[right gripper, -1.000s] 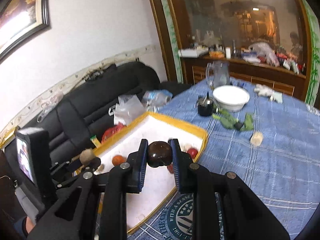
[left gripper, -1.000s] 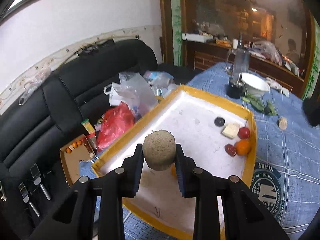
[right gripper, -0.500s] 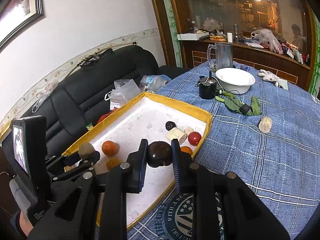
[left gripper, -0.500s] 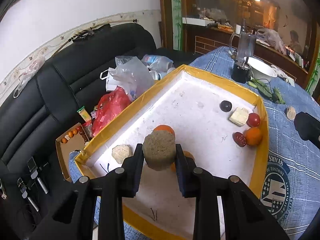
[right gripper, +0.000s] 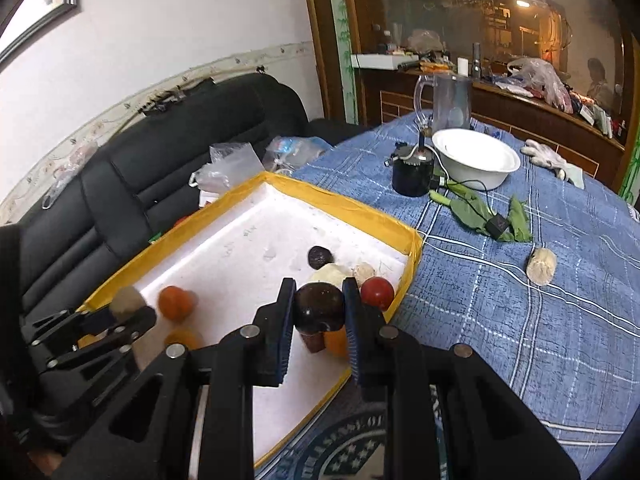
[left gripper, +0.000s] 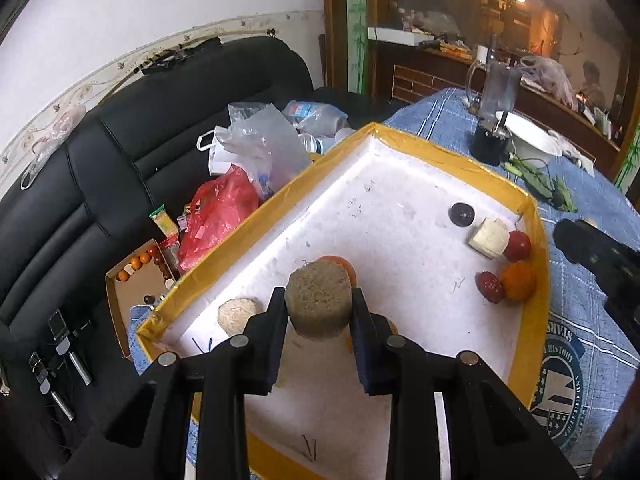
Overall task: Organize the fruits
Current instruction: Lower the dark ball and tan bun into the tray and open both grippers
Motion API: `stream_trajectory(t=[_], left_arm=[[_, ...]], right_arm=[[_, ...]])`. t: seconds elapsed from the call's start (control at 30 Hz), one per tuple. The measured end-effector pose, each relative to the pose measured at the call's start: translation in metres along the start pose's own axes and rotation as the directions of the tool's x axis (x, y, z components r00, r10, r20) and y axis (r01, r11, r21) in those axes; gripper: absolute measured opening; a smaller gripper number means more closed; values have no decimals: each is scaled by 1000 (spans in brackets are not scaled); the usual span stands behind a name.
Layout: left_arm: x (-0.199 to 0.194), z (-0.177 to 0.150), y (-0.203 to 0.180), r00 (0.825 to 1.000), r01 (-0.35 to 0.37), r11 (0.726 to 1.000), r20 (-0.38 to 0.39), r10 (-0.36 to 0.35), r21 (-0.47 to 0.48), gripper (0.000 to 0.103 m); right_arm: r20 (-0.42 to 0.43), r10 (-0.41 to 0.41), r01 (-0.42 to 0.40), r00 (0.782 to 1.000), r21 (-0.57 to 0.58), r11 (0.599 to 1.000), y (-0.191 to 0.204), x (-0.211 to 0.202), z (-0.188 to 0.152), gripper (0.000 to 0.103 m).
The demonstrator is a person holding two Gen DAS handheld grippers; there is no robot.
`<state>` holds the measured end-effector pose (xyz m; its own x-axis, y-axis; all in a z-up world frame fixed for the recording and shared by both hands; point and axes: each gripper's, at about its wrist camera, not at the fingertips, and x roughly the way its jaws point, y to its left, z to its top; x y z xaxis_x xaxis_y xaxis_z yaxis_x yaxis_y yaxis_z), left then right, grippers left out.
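The left hand-held gripper [left gripper: 319,322], clamping a rough brown fruit [left gripper: 318,304], has dropped toward the tray's [left gripper: 452,157] near-left corner; the right hand-held gripper [right gripper: 319,314] grips a dark fruit [right gripper: 319,306] above its right edge, releases seemingly imminent.

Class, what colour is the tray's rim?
Yellow; the tray's rim shows best in the right wrist view.

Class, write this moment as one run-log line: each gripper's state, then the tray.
left gripper: shut on tan fuzzy fruit | right gripper: shut on dark brown fruit | both above yellow-rimmed tray
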<state>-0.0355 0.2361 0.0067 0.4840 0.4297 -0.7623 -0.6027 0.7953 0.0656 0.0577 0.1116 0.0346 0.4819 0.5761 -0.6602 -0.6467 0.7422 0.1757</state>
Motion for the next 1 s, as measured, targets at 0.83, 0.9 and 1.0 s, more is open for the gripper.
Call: stream_trajectory(t=[0.83, 0.9, 1.0], left_arm=[[16, 9, 9, 1000, -16, 1000, -15, 16, -22, 29], [17, 8, 9, 1000, -23, 1000, -15, 22, -21, 29], [17, 7, 9, 1000, -23, 999, -12, 23, -24, 29]], right_arm=[[-85, 44, -50, 995, -76, 996, 24, 46, -5, 26], [-90, 41, -48, 995, -77, 996, 23, 48, -5, 26], [-90, 35, -43, 995, -78, 996, 22, 49, -6, 26]])
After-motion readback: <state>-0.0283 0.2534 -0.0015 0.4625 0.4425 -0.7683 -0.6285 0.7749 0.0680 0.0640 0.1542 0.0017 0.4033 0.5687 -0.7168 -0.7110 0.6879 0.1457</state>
